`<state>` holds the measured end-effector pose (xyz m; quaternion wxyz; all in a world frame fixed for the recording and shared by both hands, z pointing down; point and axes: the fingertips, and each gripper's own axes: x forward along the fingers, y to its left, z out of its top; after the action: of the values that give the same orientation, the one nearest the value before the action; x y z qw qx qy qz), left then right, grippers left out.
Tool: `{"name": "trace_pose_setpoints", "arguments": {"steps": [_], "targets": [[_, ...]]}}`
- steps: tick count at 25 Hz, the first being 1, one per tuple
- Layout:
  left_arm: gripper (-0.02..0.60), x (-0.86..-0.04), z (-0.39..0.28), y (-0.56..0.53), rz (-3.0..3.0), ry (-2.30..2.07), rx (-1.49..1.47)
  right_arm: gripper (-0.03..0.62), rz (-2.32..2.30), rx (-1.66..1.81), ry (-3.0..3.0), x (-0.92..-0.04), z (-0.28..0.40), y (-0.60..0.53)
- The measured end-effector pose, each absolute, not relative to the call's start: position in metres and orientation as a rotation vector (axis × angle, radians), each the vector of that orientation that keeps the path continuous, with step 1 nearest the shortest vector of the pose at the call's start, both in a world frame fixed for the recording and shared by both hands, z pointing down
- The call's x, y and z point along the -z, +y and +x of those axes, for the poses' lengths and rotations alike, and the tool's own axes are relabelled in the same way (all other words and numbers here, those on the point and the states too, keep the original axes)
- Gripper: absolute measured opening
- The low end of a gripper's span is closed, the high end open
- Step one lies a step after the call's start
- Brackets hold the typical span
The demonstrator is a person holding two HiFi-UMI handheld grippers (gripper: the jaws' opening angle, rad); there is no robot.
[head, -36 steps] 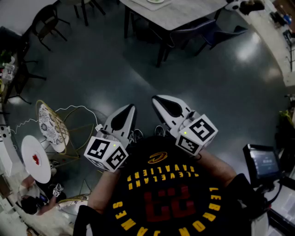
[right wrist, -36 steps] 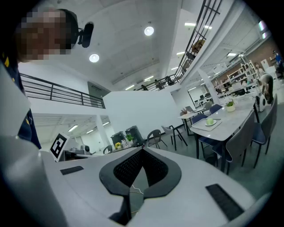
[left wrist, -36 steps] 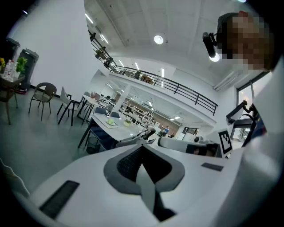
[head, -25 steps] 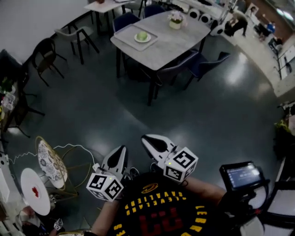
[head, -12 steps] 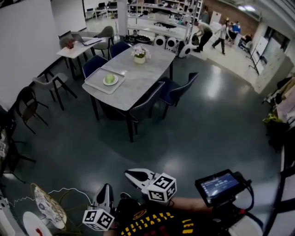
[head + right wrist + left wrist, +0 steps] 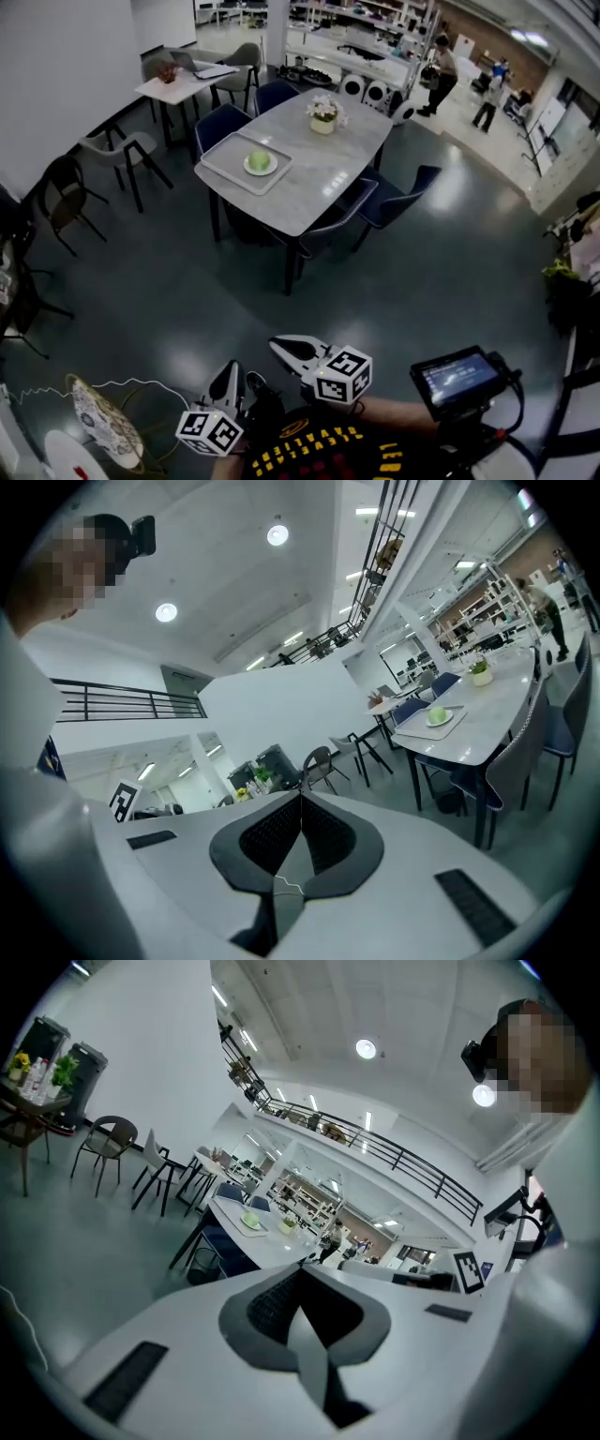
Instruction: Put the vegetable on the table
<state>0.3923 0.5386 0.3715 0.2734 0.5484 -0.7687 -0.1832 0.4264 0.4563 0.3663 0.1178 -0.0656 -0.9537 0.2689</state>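
Observation:
A round green vegetable (image 6: 262, 161) sits on a small plate on a grey tray (image 6: 228, 157) at the left end of a long grey table (image 6: 319, 178), far ahead of me. It also shows small in the left gripper view, vegetable (image 6: 250, 1221), and in the right gripper view, vegetable (image 6: 438, 713). My left gripper (image 6: 230, 367) and right gripper (image 6: 277, 344) are held low, close to my body, above the dark floor. Both are shut with nothing between the jaws, left gripper (image 6: 302, 1266), right gripper (image 6: 301, 795).
Dark blue chairs (image 6: 384, 202) stand round the table, and a flower pot (image 6: 324, 112) stands on it. A smaller white table (image 6: 187, 84) with chairs is at the far left. A screen on a stand (image 6: 459, 375) is near my right. People walk at the far back.
The head view has lifted from the floor at my feet to the room, bringing the table and vegetable into sight. Both grippers stay shut near my body.

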Motion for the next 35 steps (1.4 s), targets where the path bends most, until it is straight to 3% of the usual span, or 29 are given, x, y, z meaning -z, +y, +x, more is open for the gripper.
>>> {"name": "trace_pose_setpoints", "arguments": {"steps": [9, 20, 35], "targets": [[0.000, -0.367, 0.271, 0.530, 1.526, -2.007, 0.497, 0.005, -0.111, -0.811, -2.781, -0.364, 0.312, 0.453], [0.000, -0.396, 0.211, 0.507, 1.511, -1.904, 0.523, 0.005, -0.020, -0.901, -2.706, -0.392, 0.256, 0.431], [0.000, -0.379, 0.078, 0.420, 1.408, -2.063, 0.474, 0.005, -0.148, -1.028, -2.740, -0.379, 0.113, 0.322]]}}
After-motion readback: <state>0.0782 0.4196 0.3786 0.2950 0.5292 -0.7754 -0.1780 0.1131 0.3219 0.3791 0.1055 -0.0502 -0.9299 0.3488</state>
